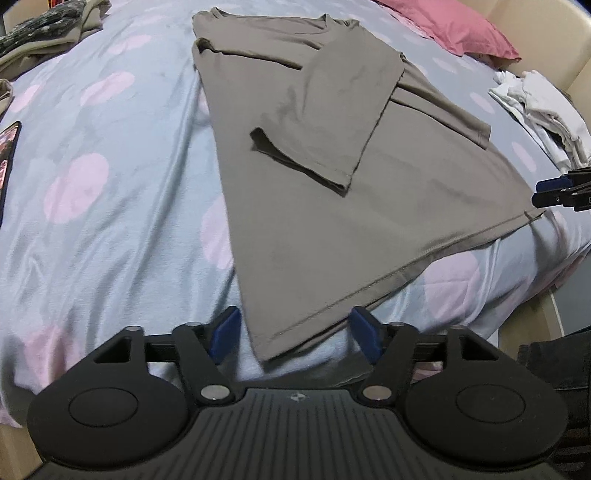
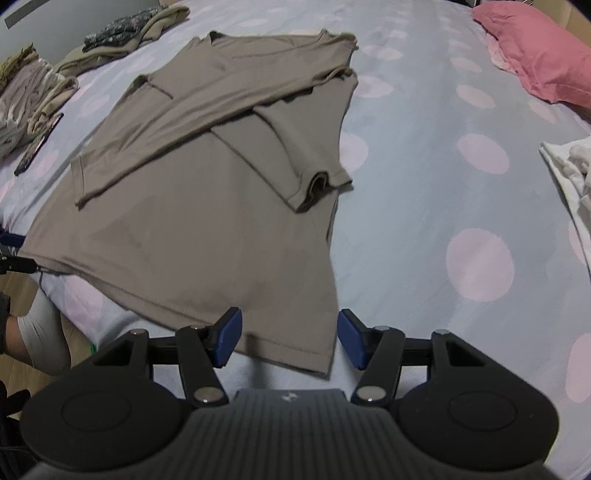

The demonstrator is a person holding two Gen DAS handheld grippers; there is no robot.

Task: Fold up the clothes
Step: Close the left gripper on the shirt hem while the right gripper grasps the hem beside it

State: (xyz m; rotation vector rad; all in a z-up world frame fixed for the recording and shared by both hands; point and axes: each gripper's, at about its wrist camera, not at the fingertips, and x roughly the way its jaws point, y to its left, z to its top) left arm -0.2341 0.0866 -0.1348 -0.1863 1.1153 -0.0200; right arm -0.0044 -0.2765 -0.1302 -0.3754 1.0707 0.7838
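The taupe long-sleeved shirt [image 1: 314, 206] lies flat on the bed [image 1: 110, 206], both sleeves already crossed over its chest. Its long axis runs away from the person, collar at the far end and bottom hem [image 1: 369, 284] at the near edge of the bed.

At the left corner of that hem sits the left gripper [image 1: 293, 334]. Its blue fingers [image 1: 227, 330] stand apart with the pointed corner of cloth between them, and the pads do not appear to press on it, so nothing is held yet. The shirt stretches up and away from this gripper, leaning toward the right in the left wrist view.

At the right corner of the hem is the right gripper [image 2: 290, 338]. Its jaws are likewise apart, straddling the corner of the hem without pinching it, and here the shirt [image 2: 192, 221] runs away and to the left. The tip of the left gripper shows at the far left of the right wrist view, touching or just beside the other end of the hem. Each hand is nearest its own corner, so the likely next step is to close on both corners and carry the hem toward the collar.

There are no containers. Around the shirt lie loose piles: beige and dark patterned clothes [image 2: 122, 33] at the far left, a phone [image 2: 38, 144] near them, white laundry [image 2: 569, 173] to the right, and a pink pillow [image 2: 539, 48] at the far right corner.
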